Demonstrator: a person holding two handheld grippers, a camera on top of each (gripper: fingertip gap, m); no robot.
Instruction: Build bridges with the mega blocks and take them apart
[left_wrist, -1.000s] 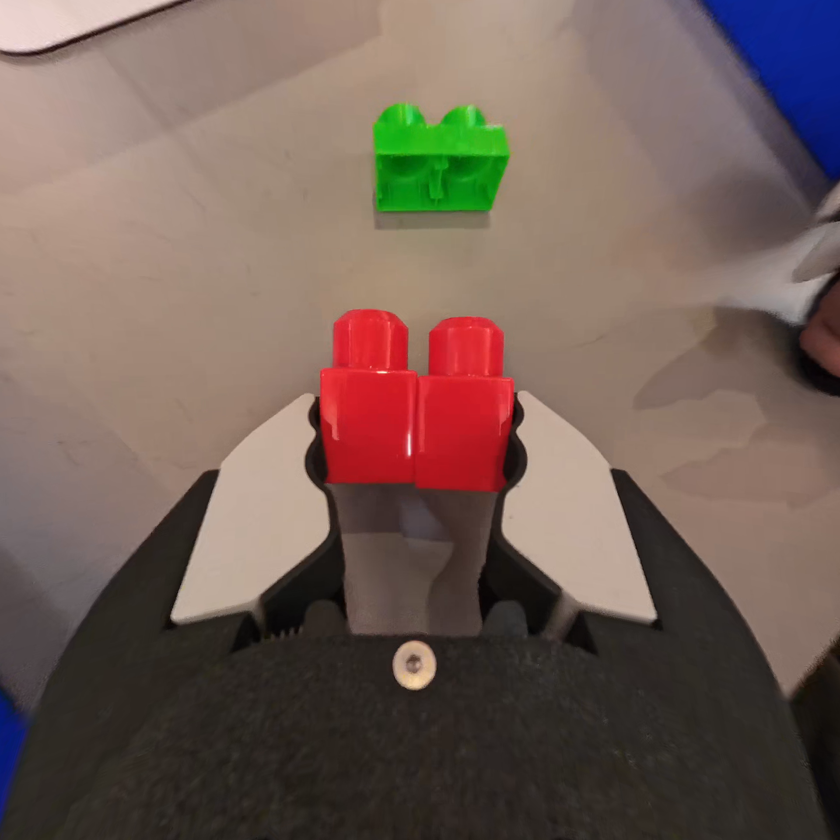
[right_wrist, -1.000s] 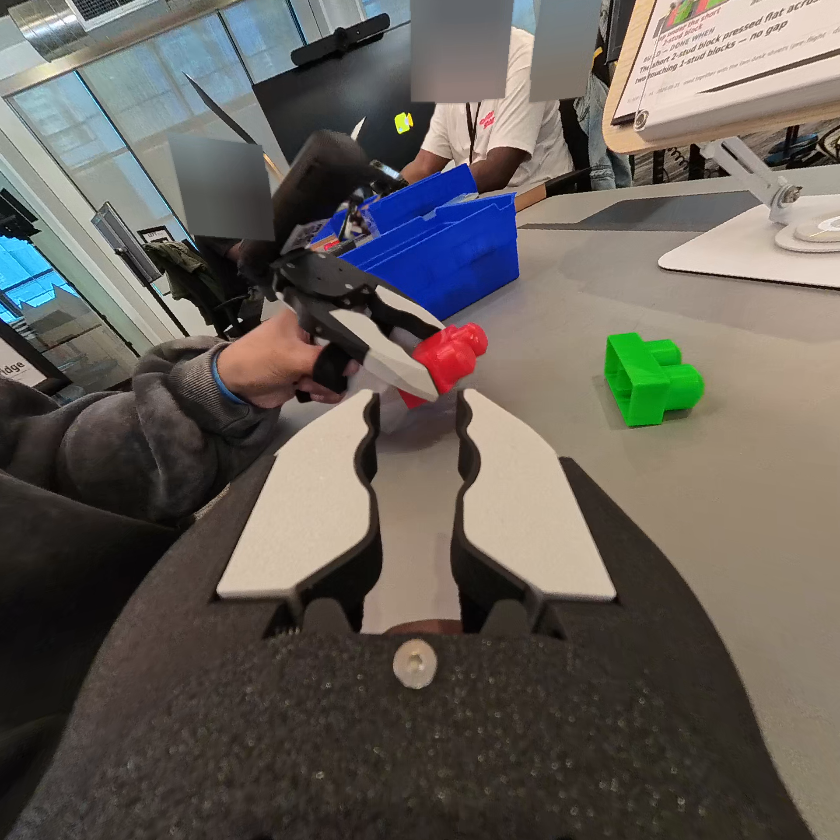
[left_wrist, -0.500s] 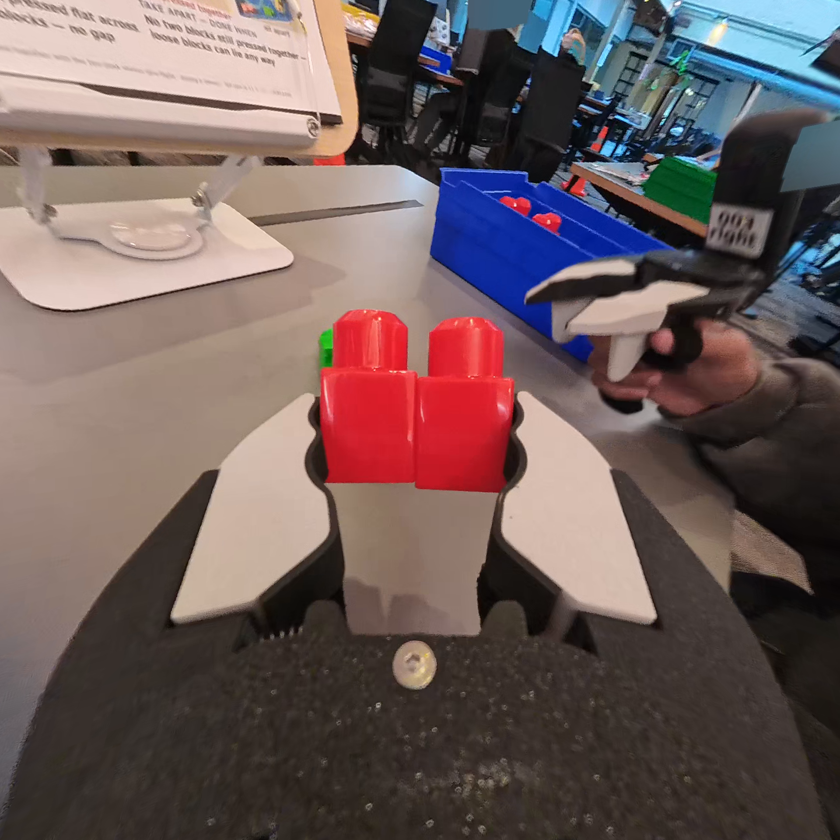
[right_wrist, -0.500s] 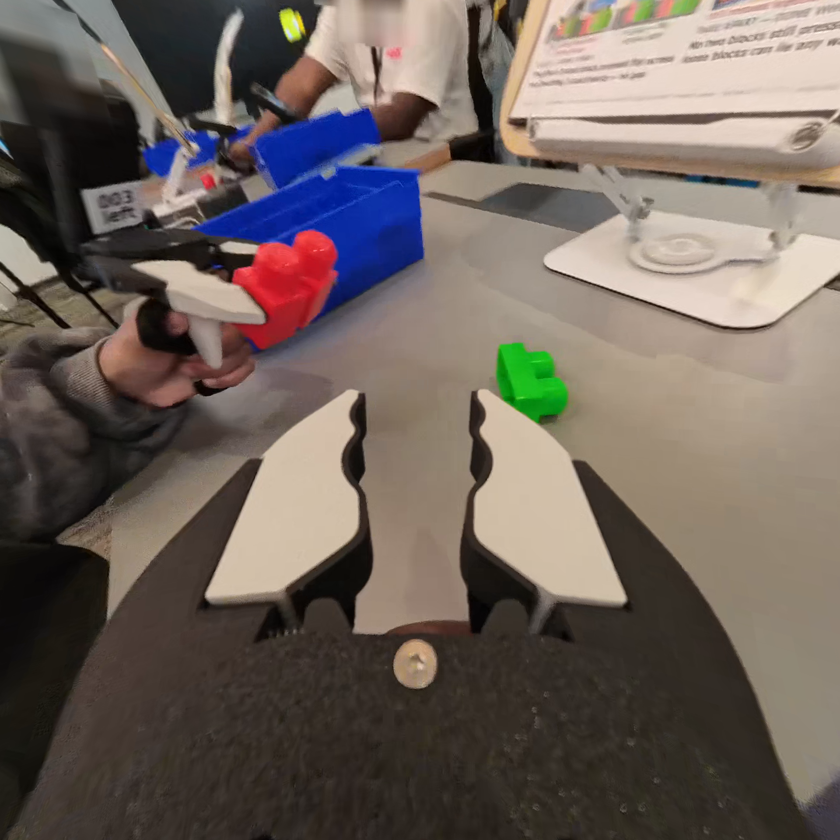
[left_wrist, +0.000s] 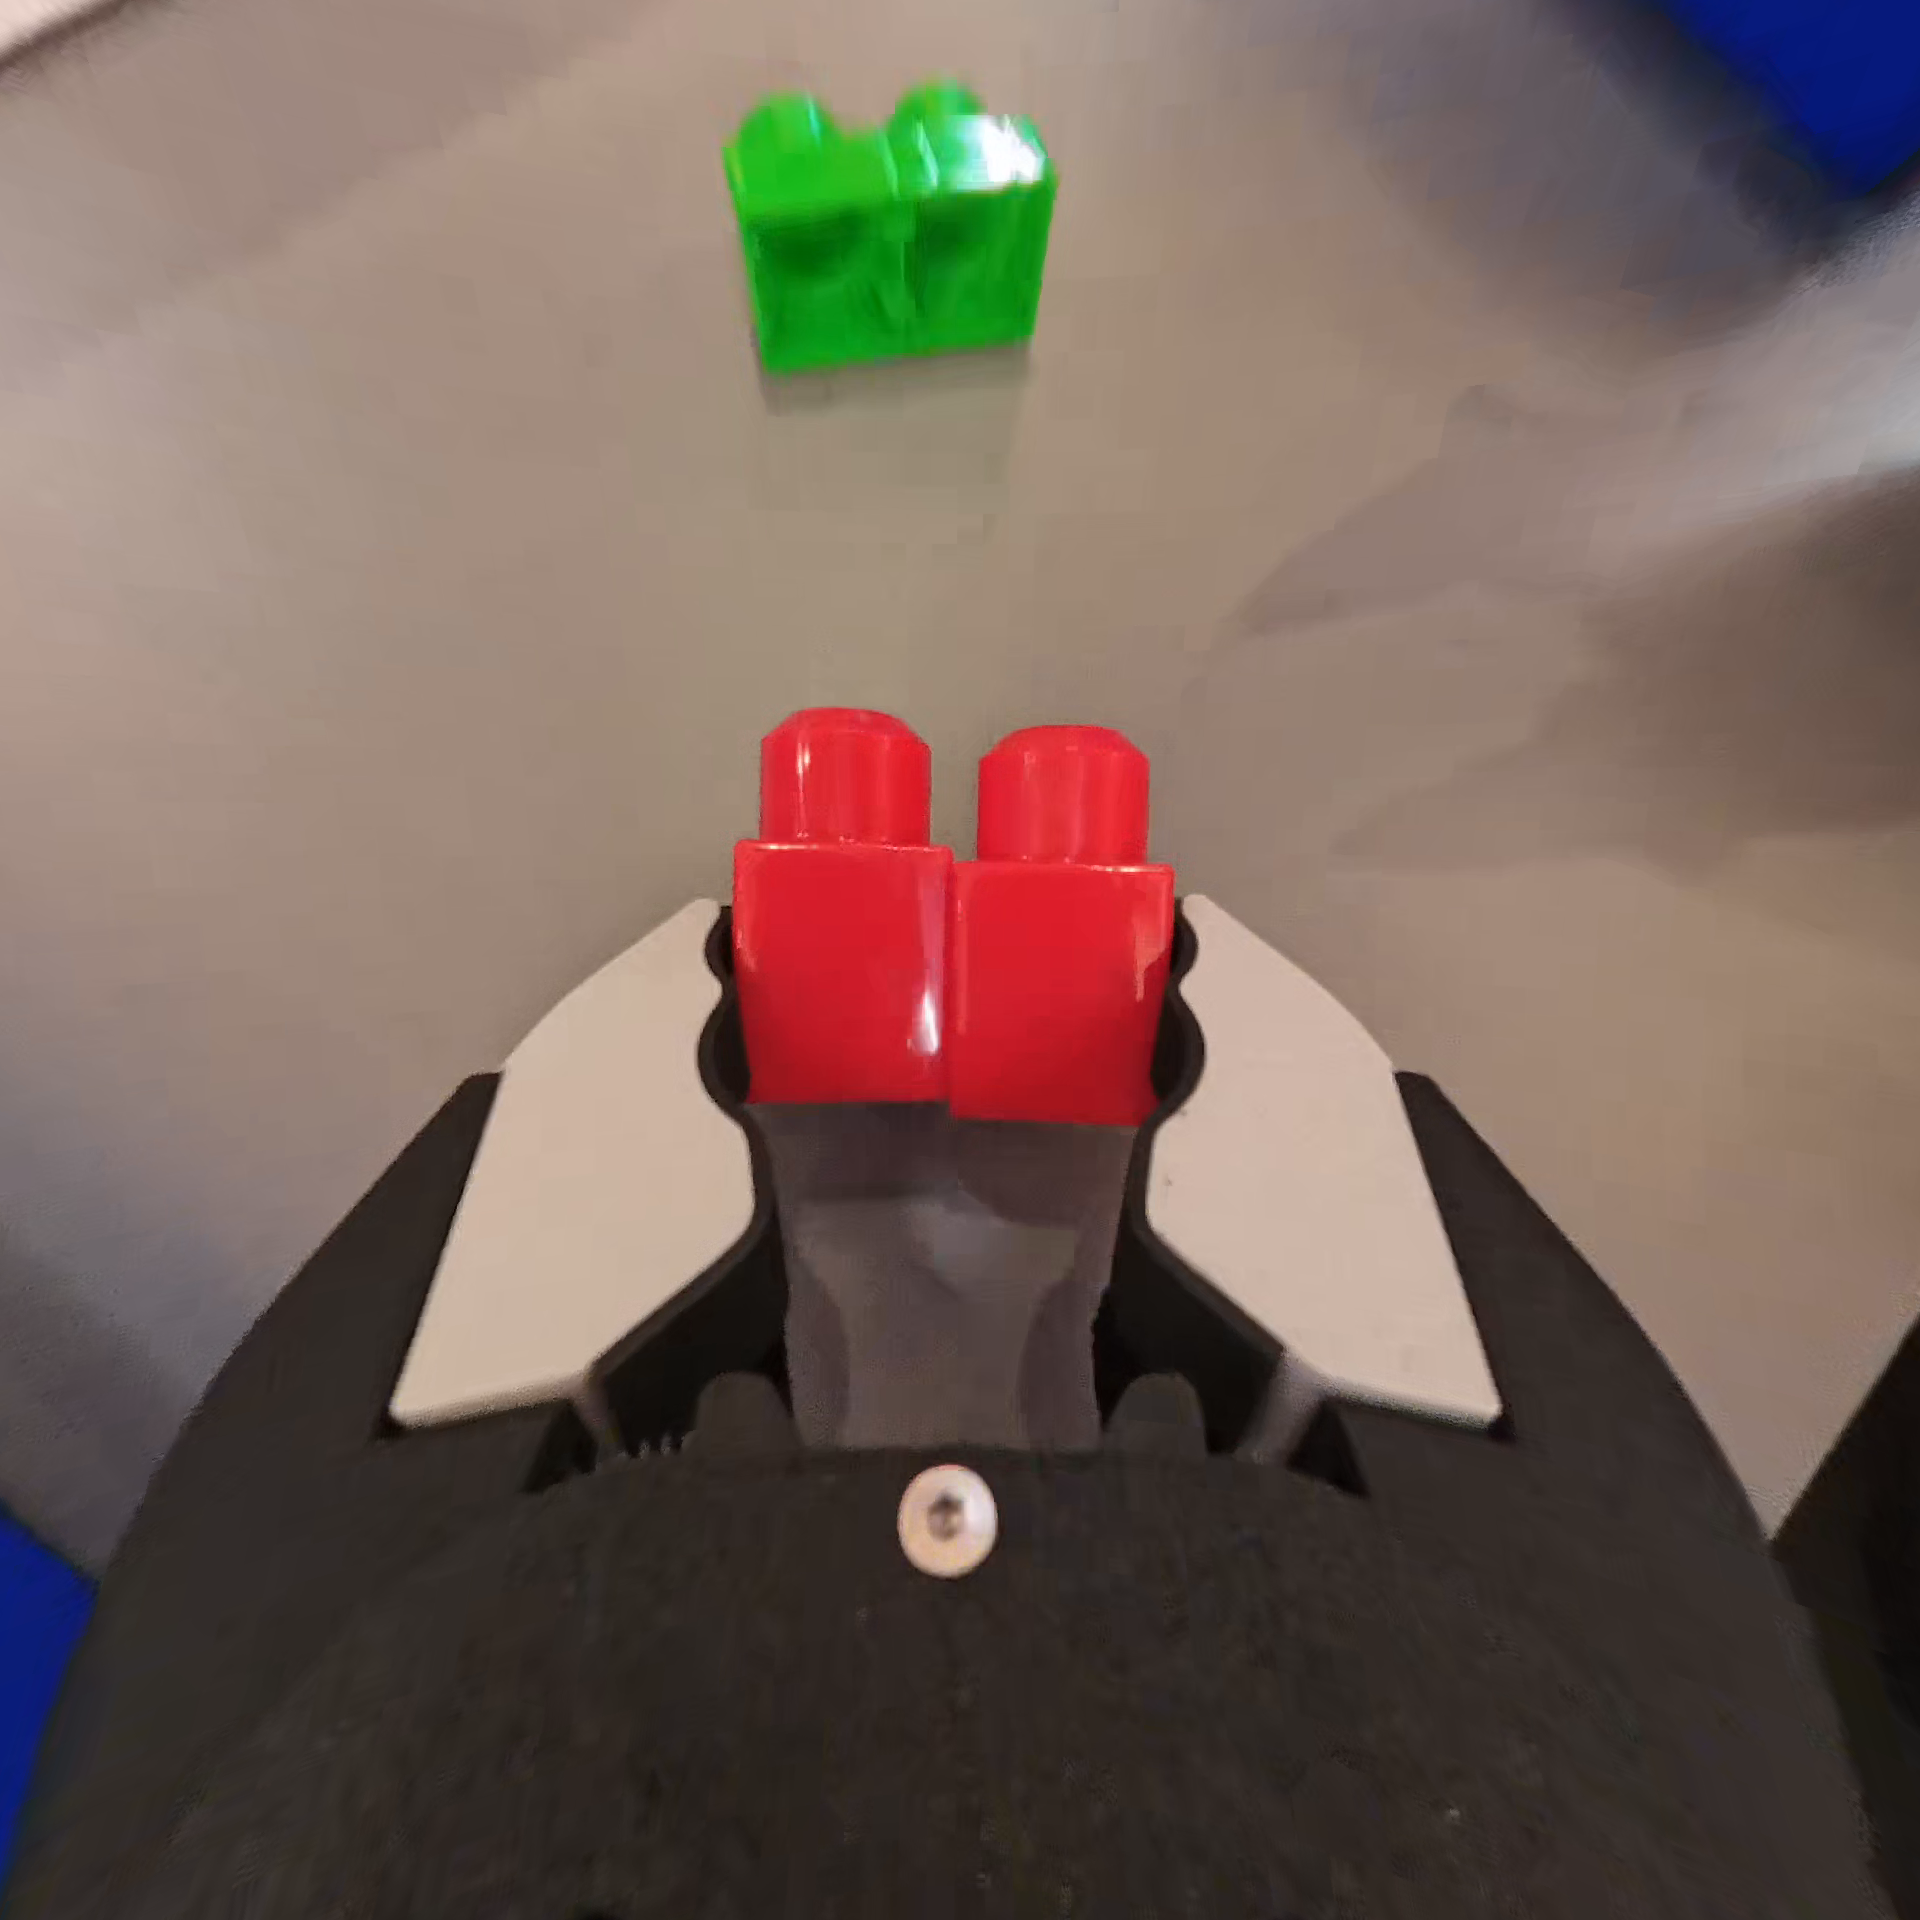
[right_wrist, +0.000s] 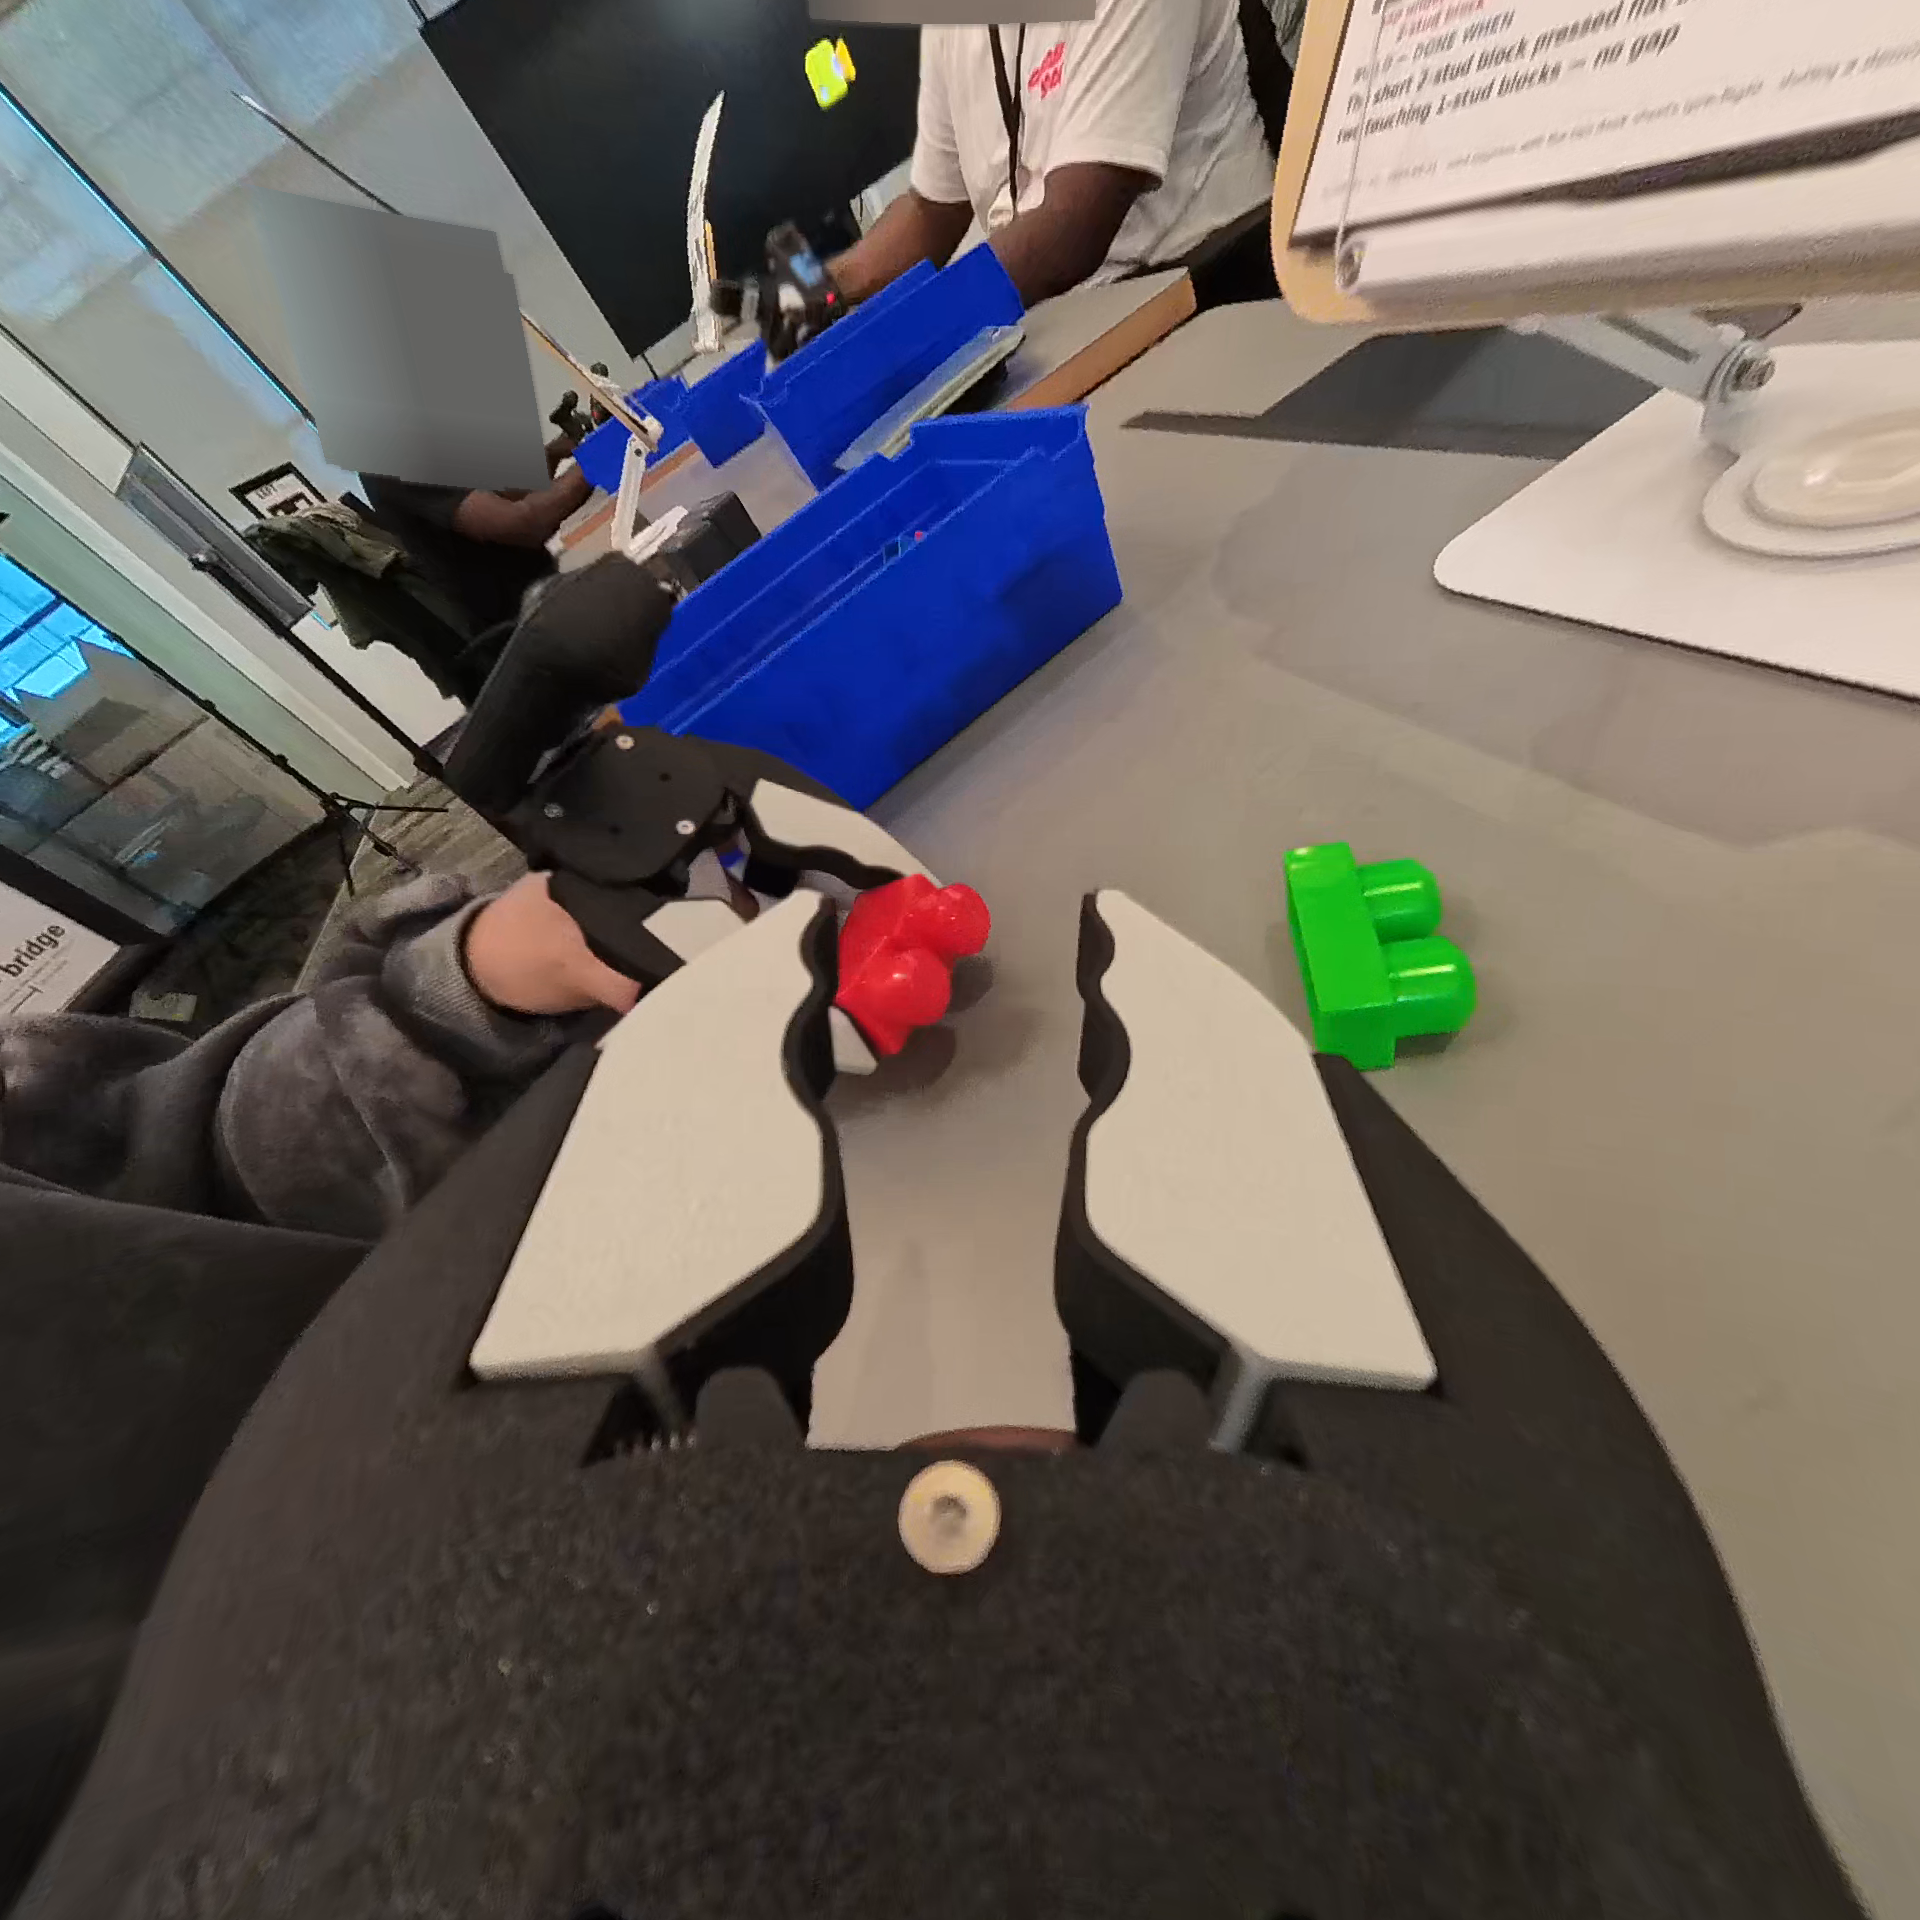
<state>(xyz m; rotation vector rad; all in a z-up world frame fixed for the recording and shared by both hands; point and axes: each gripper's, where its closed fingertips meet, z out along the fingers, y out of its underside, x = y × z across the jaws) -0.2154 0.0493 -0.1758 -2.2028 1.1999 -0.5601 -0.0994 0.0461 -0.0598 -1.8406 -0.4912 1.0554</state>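
Even, bright indoor light. Motion blur smears the green block (left_wrist: 891, 223) and frame edges; glare streaks the red blocks (left_wrist: 951, 982). Wide-angle distortion bends both views' margins.

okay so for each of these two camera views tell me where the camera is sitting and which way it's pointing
Left wrist view: on the left gripper, looking steeply down at the grey table; its own fingers clamp two red blocks.
Right wrist view: on the right gripper, low over the table, facing across it toward the blue bin; own open fingers, plus the person's hand on the left gripper.
Shared: the red blocks, the green block and the table.
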